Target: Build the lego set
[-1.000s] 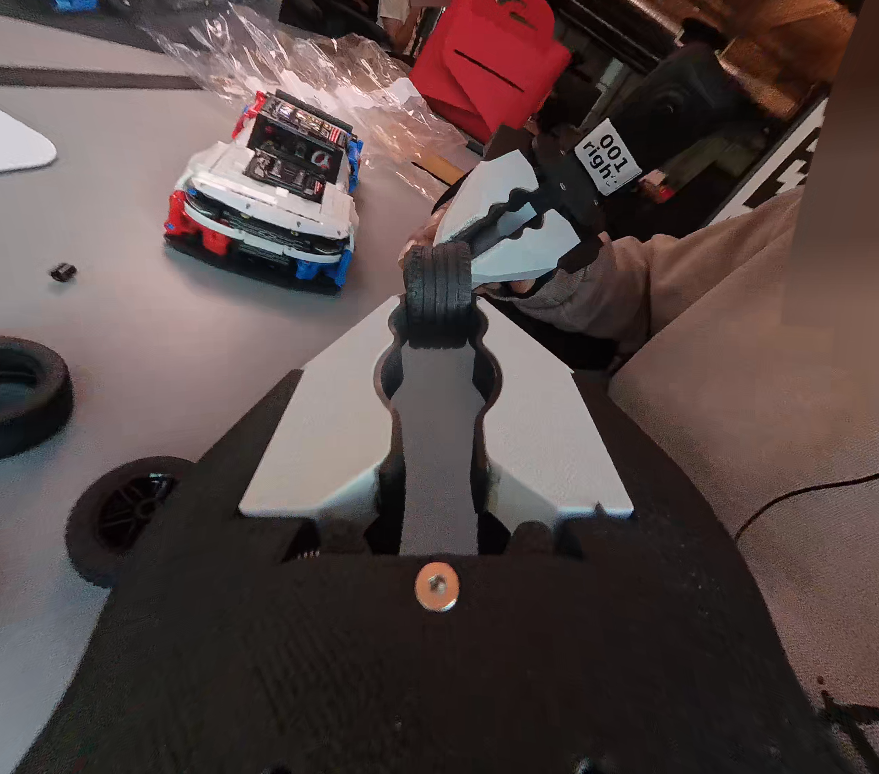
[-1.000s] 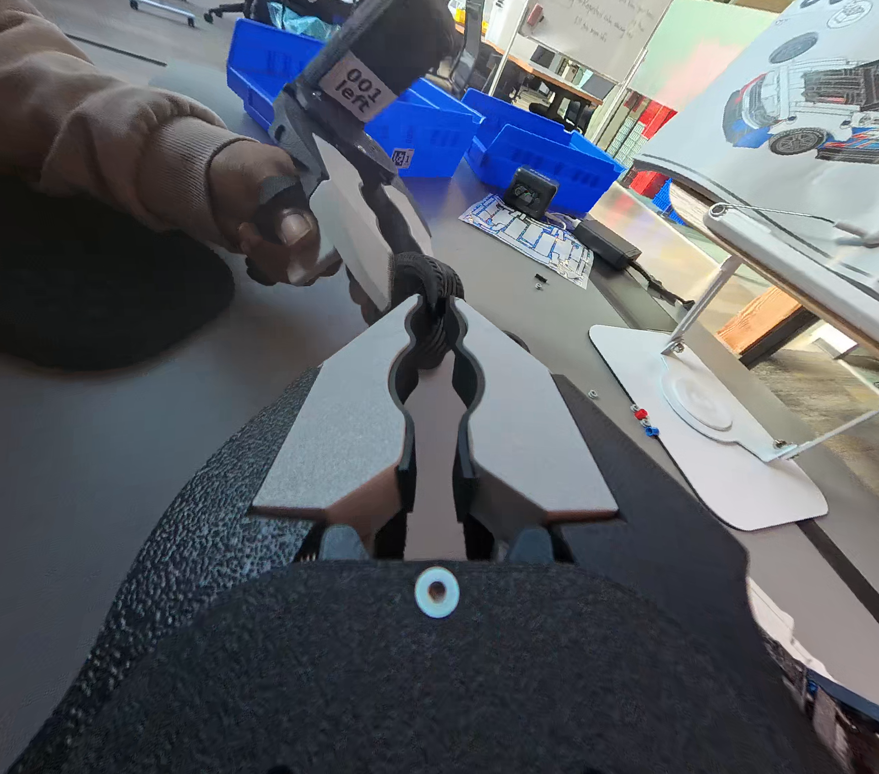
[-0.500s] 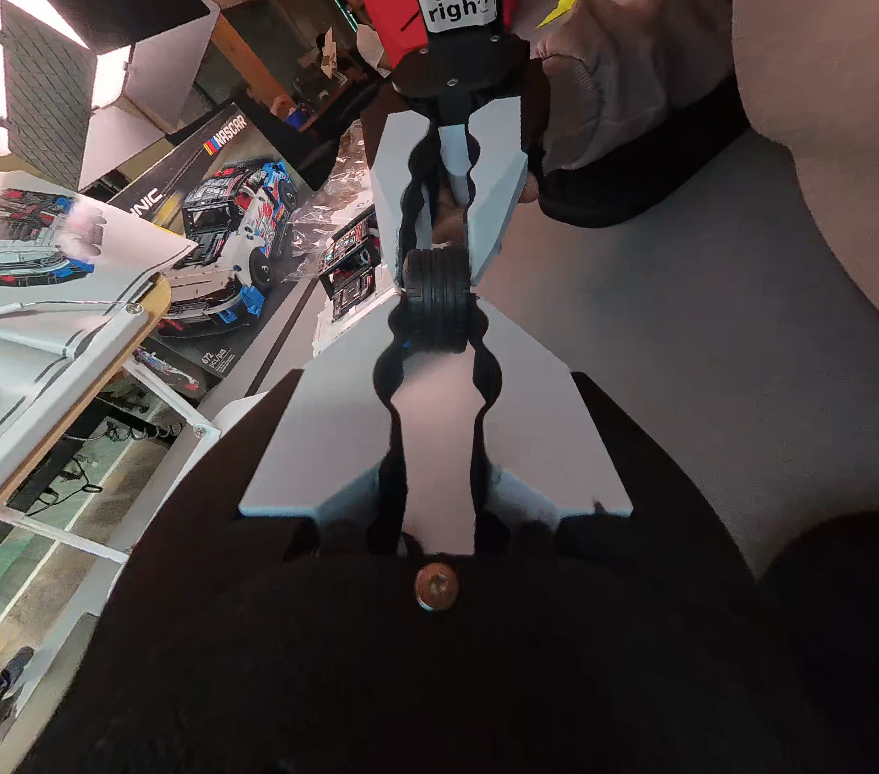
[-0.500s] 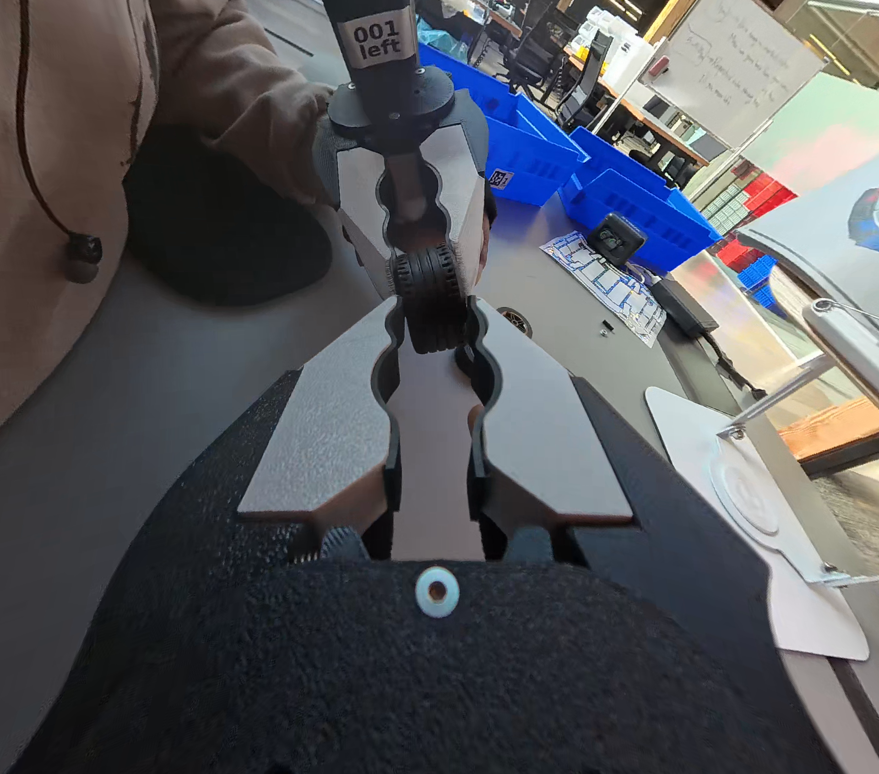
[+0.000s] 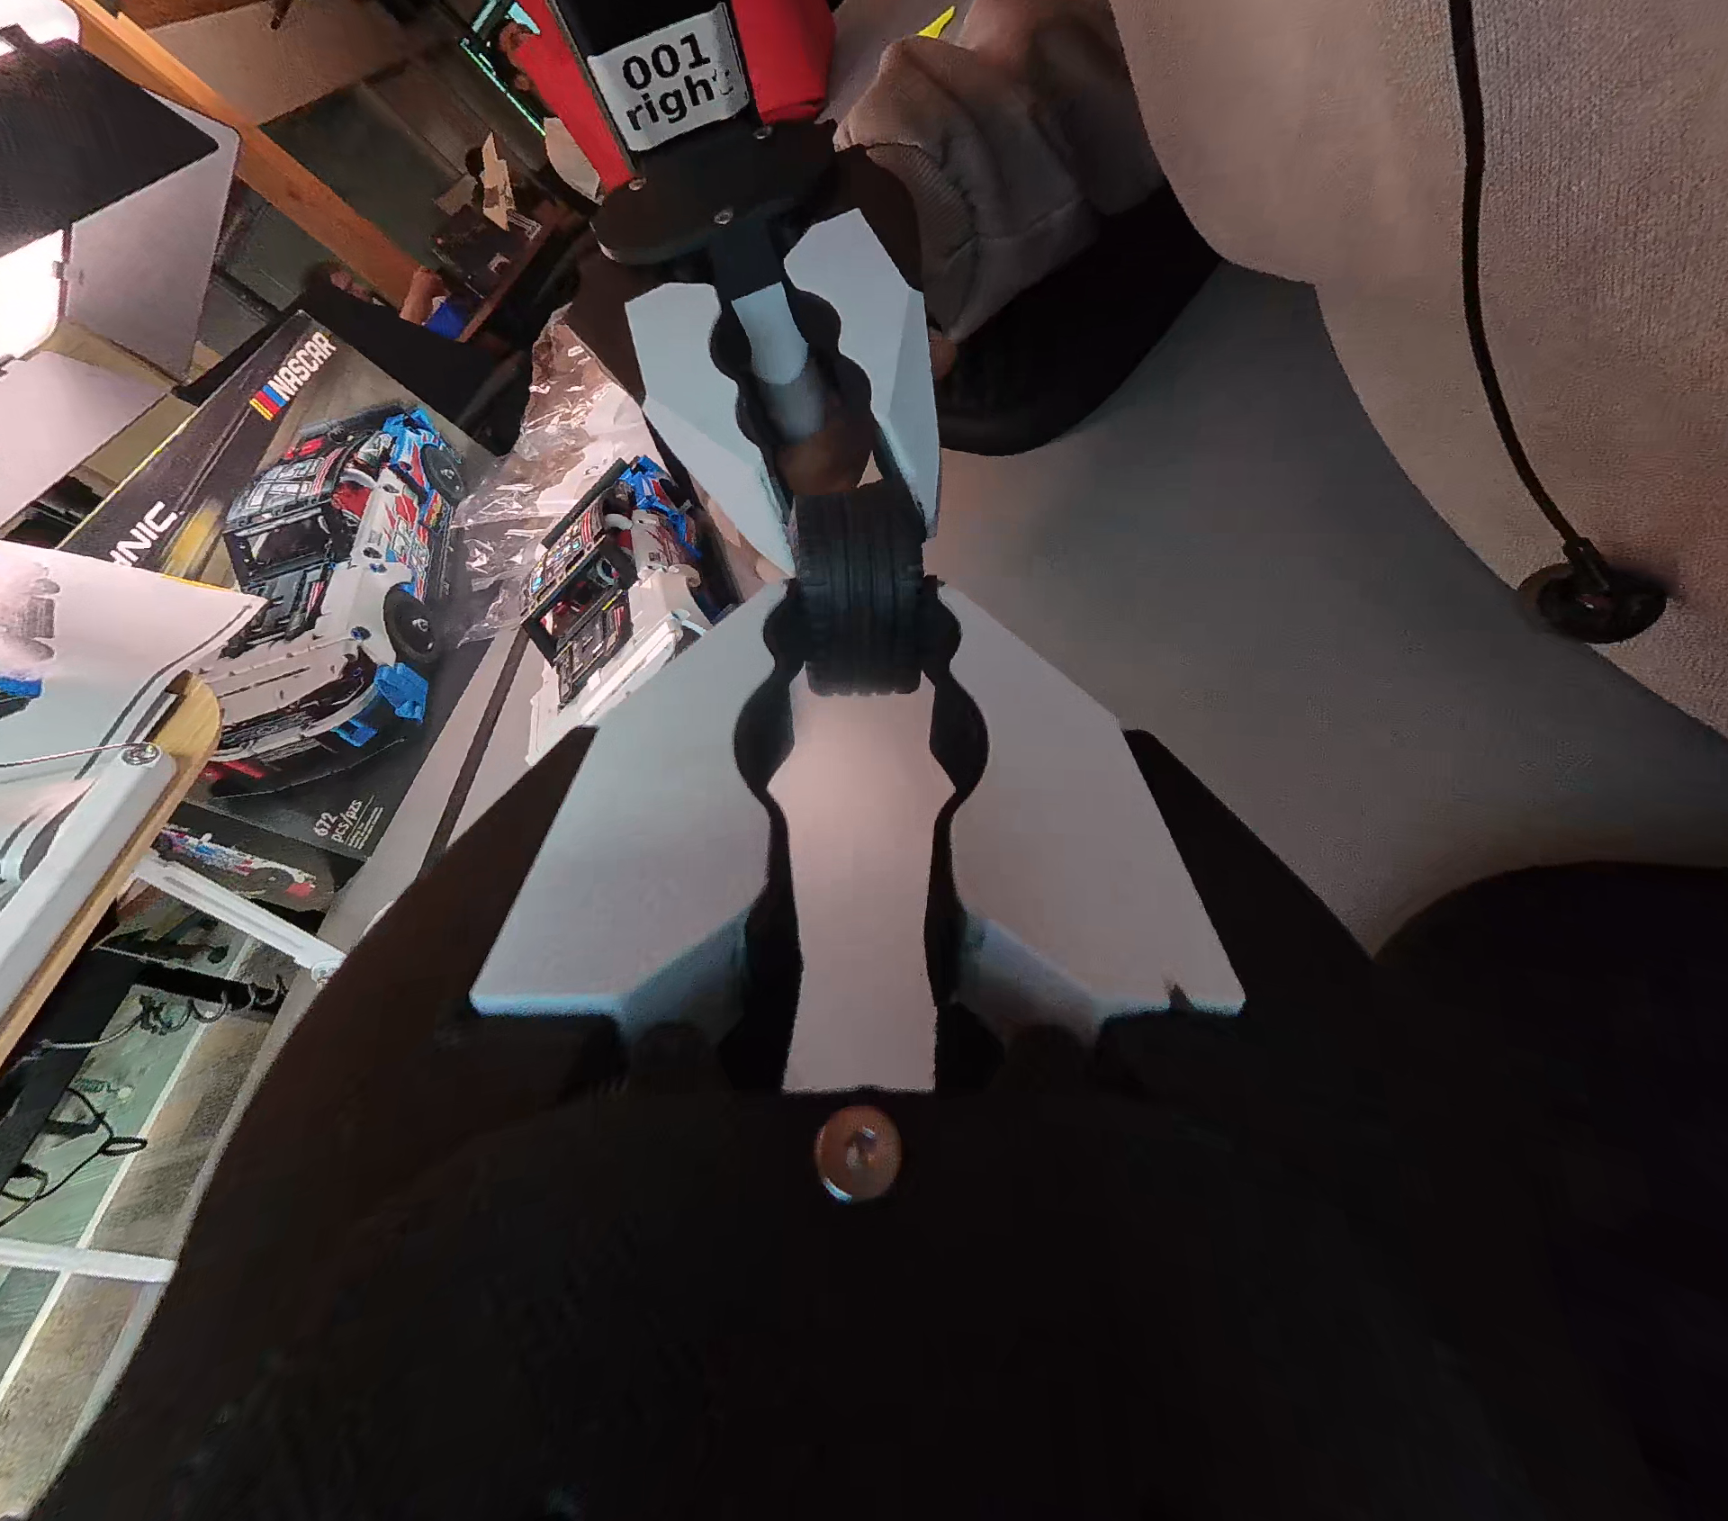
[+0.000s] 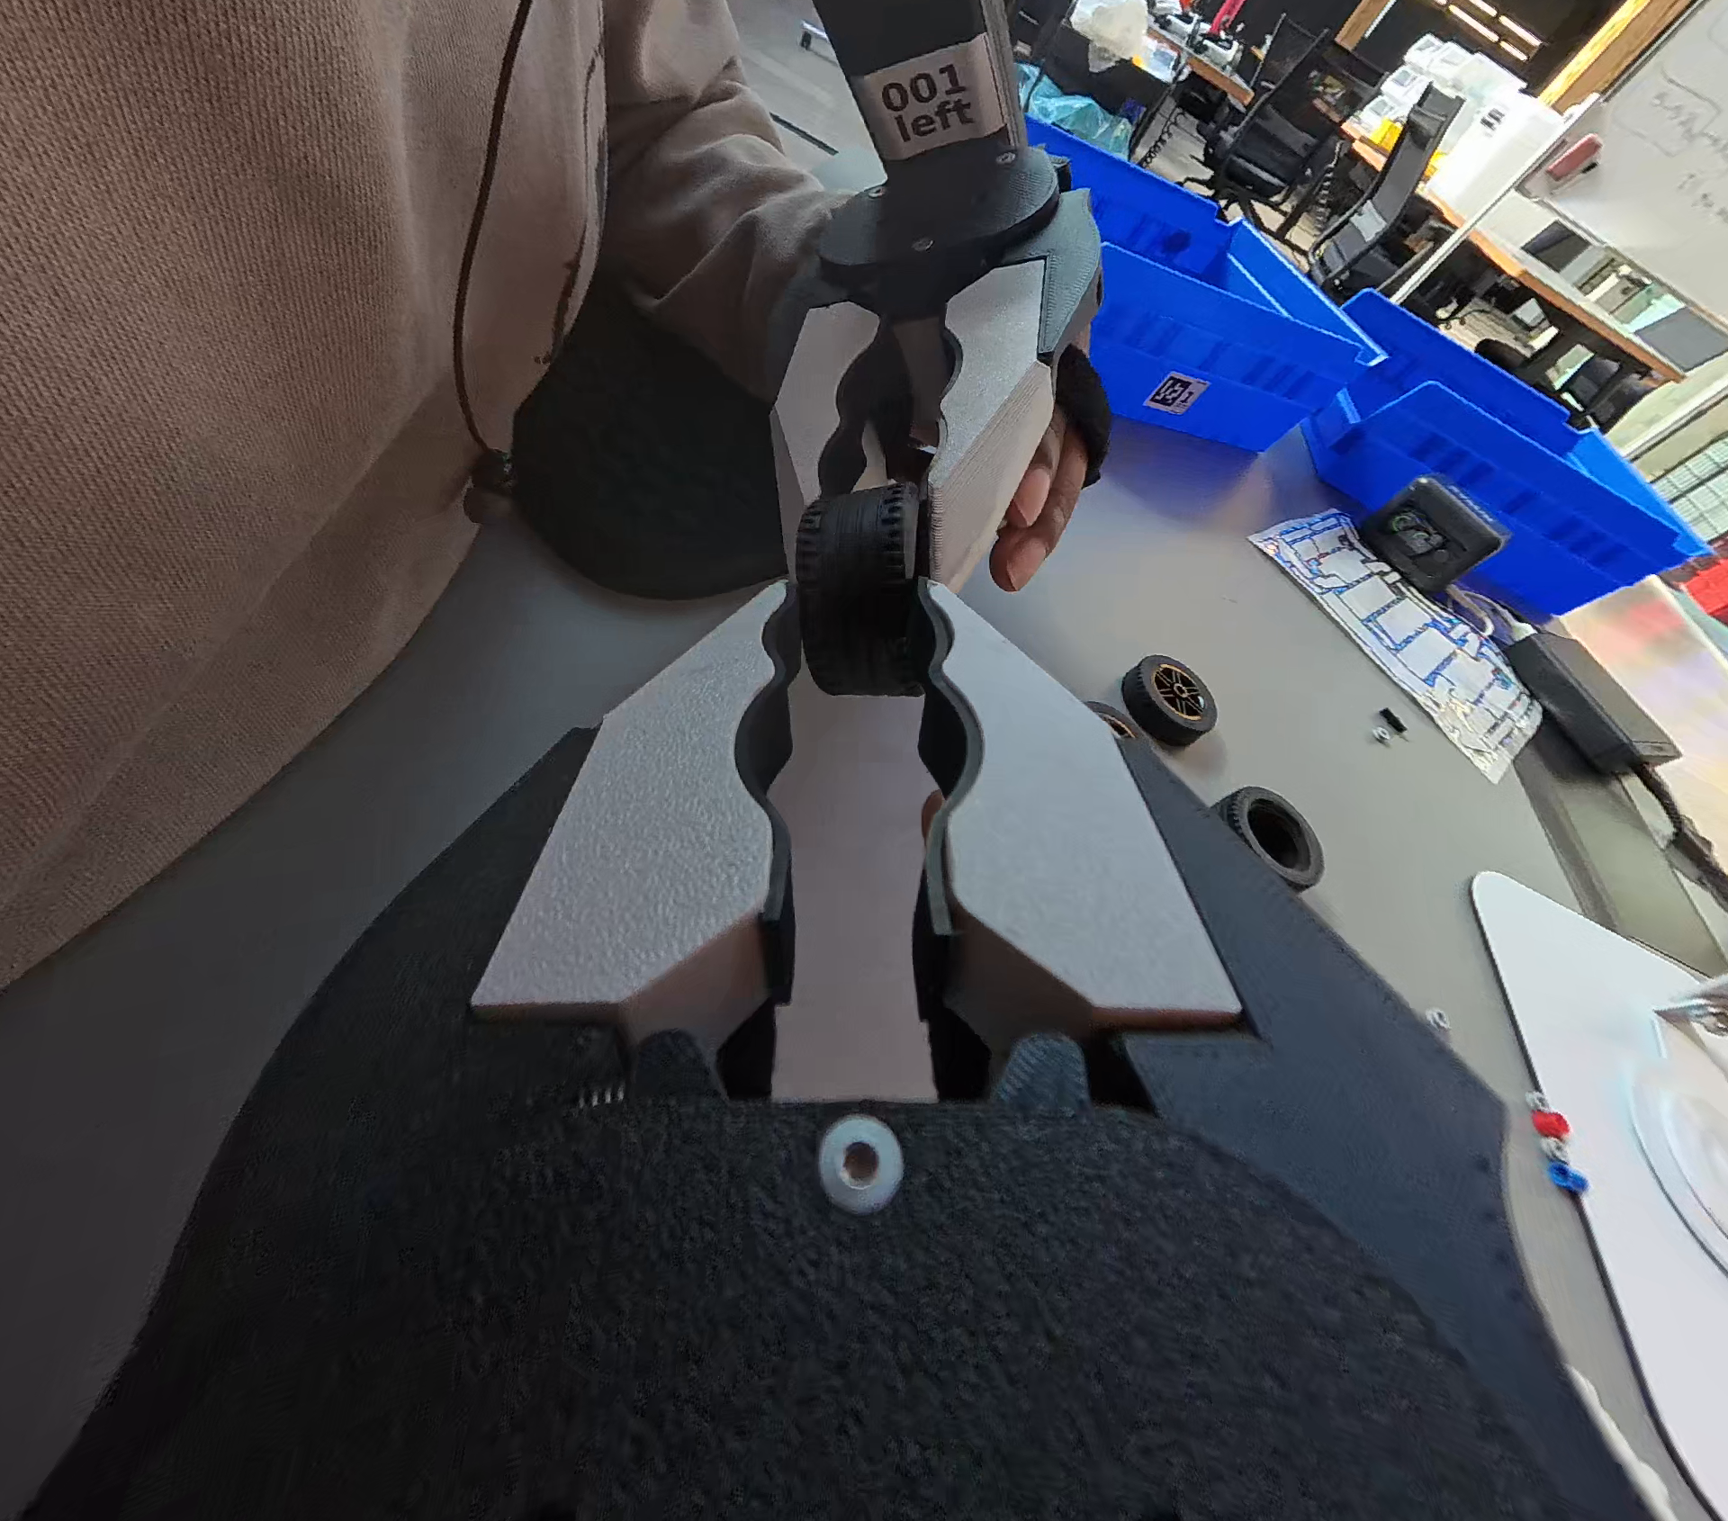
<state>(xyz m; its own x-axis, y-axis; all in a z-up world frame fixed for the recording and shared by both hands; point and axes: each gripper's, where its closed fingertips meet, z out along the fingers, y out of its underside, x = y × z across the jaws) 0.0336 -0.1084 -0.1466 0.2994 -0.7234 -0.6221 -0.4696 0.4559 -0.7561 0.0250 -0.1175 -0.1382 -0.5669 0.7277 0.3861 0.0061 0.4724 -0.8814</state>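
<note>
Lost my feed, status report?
Left gripper and right gripper both shut on one black tyre, held above the table. Loose wheel and spare tyre lie clear.

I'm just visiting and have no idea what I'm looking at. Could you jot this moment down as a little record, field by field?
Setting: grey table in a workshop
Who acts: a person holding two hand-held grippers
Held item: small black tyre, off the table
Left gripper: closed on the tyre
Right gripper: closed on the same tyre, from the opposite side
Model: partly built toy car on the table
Loose parts: finished wheel, bare tyre
Nearby: blue bins, printed box
</note>
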